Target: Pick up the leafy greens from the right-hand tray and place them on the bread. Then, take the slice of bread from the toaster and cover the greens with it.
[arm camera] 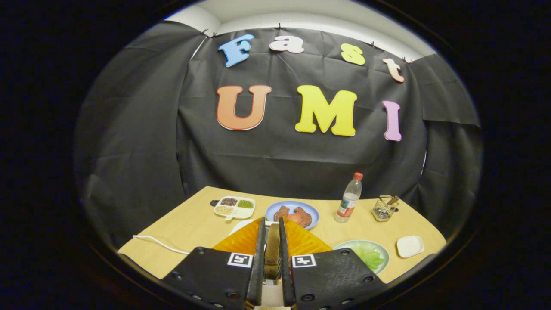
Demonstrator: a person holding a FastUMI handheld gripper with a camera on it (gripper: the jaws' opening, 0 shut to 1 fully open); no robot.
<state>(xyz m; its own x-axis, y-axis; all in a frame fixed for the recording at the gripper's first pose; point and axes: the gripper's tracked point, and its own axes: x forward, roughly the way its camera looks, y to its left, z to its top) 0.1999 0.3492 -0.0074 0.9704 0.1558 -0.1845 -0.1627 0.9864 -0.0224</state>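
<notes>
A toasted slice of bread (272, 252) stands on edge between my two fingers, which press on both its faces, so my gripper (271, 221) is shut on it, lifted above the table. Below the slice, at the base of the fingers, a white surface (271, 297) shows; I cannot tell what it is. The leafy greens (369, 255) lie on a green plate (344, 246) just right of my right finger. A white rim (242, 224) peeks out behind my left finger; the rest of it is hidden.
Beyond the fingertips is a blue plate (312, 209) with meat and a tomato slice. A divided white tray (234, 207) of grains sits far left, a plastic bottle (348, 198) and wire basket (384, 208) far right, a small white dish (410, 246) near right, and a white cable (157, 243) near left.
</notes>
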